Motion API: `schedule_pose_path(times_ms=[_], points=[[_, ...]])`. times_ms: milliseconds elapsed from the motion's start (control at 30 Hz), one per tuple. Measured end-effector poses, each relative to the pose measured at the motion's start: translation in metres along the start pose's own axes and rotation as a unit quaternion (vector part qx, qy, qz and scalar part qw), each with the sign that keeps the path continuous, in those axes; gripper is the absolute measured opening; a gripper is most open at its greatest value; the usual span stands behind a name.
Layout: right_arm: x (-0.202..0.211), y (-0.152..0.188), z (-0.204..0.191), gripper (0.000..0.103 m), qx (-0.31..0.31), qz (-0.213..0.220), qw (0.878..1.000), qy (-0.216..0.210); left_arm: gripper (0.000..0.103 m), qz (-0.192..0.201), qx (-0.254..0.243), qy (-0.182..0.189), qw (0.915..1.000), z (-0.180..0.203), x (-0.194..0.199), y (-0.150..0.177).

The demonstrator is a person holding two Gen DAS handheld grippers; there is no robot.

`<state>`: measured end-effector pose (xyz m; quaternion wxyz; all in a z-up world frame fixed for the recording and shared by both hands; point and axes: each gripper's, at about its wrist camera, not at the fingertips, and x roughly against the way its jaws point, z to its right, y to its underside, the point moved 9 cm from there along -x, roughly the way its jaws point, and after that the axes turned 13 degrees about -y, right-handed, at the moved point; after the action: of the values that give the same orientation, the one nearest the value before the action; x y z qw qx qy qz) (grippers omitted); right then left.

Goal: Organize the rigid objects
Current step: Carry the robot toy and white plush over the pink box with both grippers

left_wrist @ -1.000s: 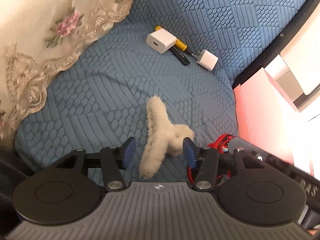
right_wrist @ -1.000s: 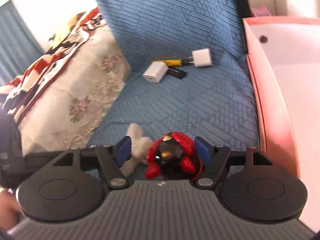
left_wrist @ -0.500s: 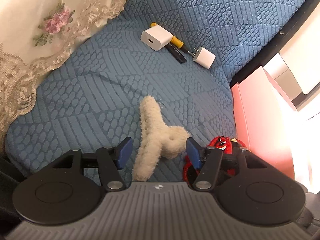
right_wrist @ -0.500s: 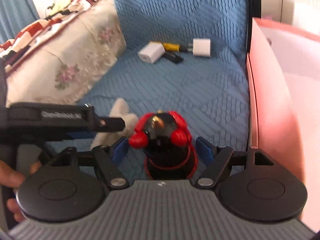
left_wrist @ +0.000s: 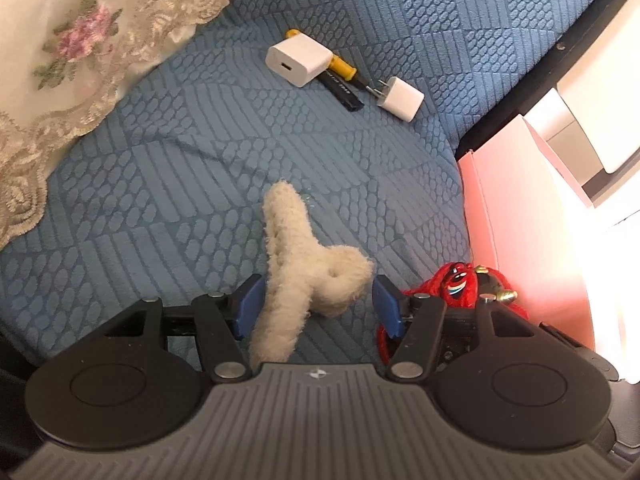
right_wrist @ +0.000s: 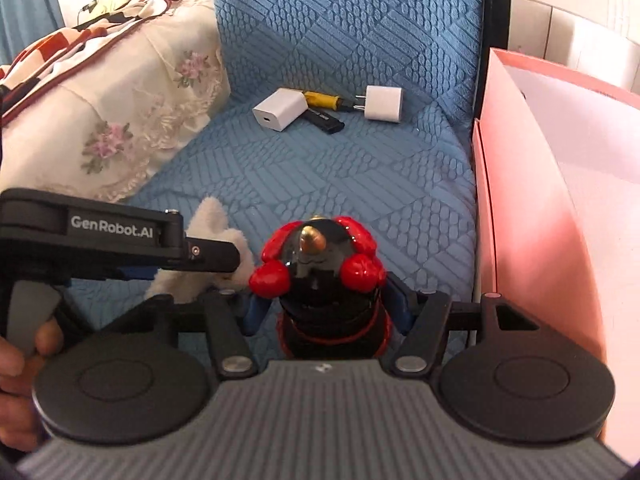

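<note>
While the left gripper [left_wrist: 318,300] sits low over the blue seat cushion [left_wrist: 200,184], its blue pads are spread apart with the fluffy hair clip [left_wrist: 304,276] between them; the left pad looks just beside the fluff, the right pad is apart from it. The clip is cream, soft and fuzzy, shaped like a bent claw, and it lies near the front edge of the cushion. The cushion cloth is bumpy, with raised ovals and stripes. The right gripper [right_wrist: 326,312] has just been closing its jaws, and the red and black toy figure [right_wrist: 320,272] stands between them with the pads right at its sides; whether they squeeze it cannot be told. The toy is shiny and hard, with round red lumps and a little gold tip on top. It is near the cushion's right front corner, beside the smooth pink box [right_wrist: 532,216]. Near the back edge lie a big white charger [left_wrist: 298,60], a small white plug [left_wrist: 400,98], a yellow screwdriver [left_wrist: 340,66] and a black stick [left_wrist: 342,92]. A lacy flowered cloth [left_wrist: 72,52] covers the left side.
</note>
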<state>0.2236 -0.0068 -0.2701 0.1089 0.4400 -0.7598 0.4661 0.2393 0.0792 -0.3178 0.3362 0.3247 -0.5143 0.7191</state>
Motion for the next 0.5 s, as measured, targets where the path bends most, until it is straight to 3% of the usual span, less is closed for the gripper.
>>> schedule_pose_path(times_ms=[500], points=[[0.002, -0.001, -0.001, 0.063, 0.004, 0.0, 1.0, -0.008, 0.064, 0.024, -0.046, -0.03, 0.9982, 0.007, -0.012, -0.002]])
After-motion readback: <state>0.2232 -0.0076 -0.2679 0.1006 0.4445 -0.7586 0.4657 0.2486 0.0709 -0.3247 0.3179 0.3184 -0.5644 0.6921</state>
